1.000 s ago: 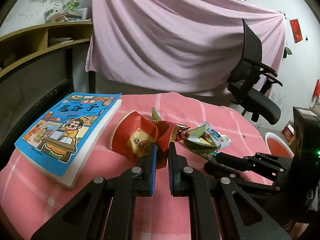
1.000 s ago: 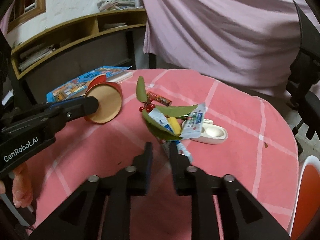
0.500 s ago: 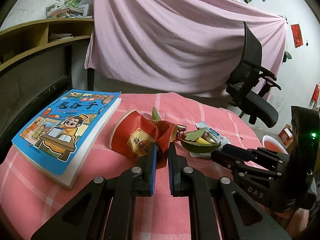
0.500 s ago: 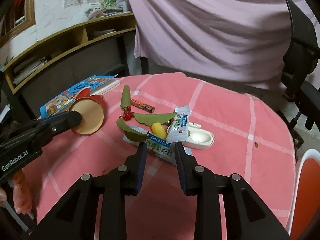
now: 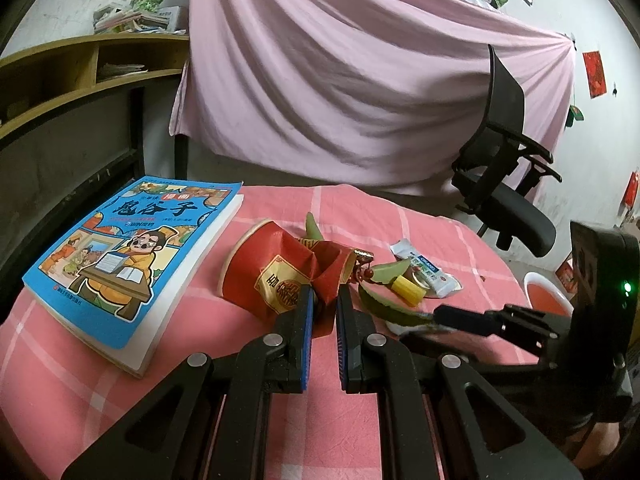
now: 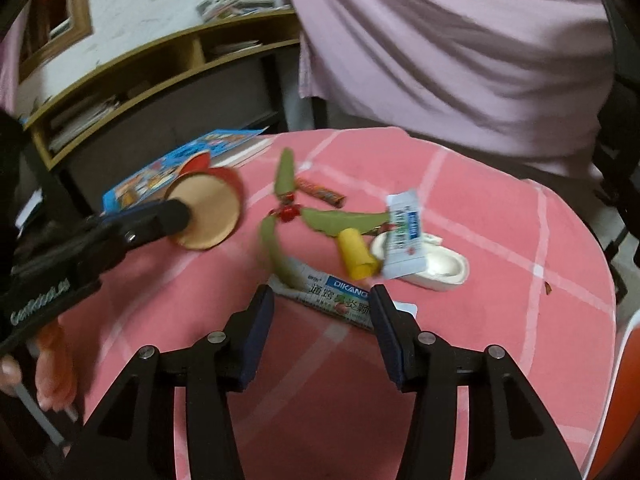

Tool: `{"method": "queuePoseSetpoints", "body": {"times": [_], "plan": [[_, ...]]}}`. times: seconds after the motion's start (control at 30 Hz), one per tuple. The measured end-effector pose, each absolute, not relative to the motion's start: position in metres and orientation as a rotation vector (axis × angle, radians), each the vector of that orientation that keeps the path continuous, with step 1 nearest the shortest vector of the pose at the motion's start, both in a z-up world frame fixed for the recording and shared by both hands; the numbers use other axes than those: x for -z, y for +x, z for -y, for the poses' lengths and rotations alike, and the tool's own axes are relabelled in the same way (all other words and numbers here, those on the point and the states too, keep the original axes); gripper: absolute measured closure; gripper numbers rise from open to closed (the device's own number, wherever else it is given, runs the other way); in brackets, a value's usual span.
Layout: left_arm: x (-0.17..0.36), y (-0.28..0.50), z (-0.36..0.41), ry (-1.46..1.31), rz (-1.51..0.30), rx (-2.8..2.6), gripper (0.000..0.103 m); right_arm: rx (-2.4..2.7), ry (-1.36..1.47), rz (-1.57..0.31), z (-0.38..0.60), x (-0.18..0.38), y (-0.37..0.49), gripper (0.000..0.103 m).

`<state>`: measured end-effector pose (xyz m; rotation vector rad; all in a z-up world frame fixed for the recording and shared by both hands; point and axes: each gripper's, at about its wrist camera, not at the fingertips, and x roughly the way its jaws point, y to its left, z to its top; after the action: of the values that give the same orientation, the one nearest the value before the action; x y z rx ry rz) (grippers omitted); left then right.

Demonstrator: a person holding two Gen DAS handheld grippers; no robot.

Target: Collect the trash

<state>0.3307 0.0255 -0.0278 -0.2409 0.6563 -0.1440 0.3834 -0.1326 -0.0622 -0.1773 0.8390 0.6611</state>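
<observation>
My left gripper [image 5: 322,304] is shut on the crumpled wall of a crushed red paper cup [image 5: 272,276], which lies on its side on the pink checked tablecloth [image 5: 360,216]. In the right wrist view the same cup [image 6: 208,216] shows its open mouth, with the left gripper's finger [image 6: 160,220] at its rim. My right gripper [image 6: 322,300] has its jaws opening. They stand on either side of a printed sachet [image 6: 340,300] without touching it. Beyond it lie green leaves [image 6: 332,220], a yellow tube [image 6: 356,258], a white sachet [image 6: 404,236] and a candy wrapper [image 6: 320,192].
A blue comic book [image 5: 128,256] lies left of the cup. A white plastic case [image 6: 440,268] sits behind the sachets. A black office chair [image 5: 504,184] and an orange bin [image 6: 624,380] stand to the right of the table. Wooden shelves [image 5: 80,72] line the left wall.
The right gripper's jaws have spread wider and it has come closer to the trash pile, now framing the printed sachet. The left gripper keeps still with the cup.
</observation>
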Motion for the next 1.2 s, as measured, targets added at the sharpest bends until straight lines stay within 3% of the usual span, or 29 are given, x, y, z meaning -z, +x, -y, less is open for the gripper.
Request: {"method": "queuePoseSetpoints", "body": {"times": [0.5,0.73,0.8,0.83,1.07,1.2], "plan": [[0.026,0.326,-0.037,-0.303,-0.657,0.146,0.095,-0.701,-0.193,-0.902,0.132,0.067,0.416,0.053],[0.026,0.327,-0.04,-0.316,-0.667,0.152,0.095,-0.71,-0.192,-0.884,0.143,0.065,0.399,0.064],[0.025,0.327,-0.04,-0.312,-0.664,0.148,0.095,-0.701,-0.214,-0.873,0.14,0.065,0.393,0.072],[0.025,0.326,-0.039,-0.312,-0.662,0.147,0.095,-0.701,-0.217,-0.871,0.14,0.065,0.391,0.085],[0.019,0.313,-0.034,-0.302,-0.607,0.148,0.095,-0.643,-0.149,-0.847,0.151,0.061,0.376,0.086],[0.01,0.296,-0.027,-0.262,-0.528,0.151,0.095,-0.557,-0.146,-0.733,0.155,0.046,0.349,0.086]]}}
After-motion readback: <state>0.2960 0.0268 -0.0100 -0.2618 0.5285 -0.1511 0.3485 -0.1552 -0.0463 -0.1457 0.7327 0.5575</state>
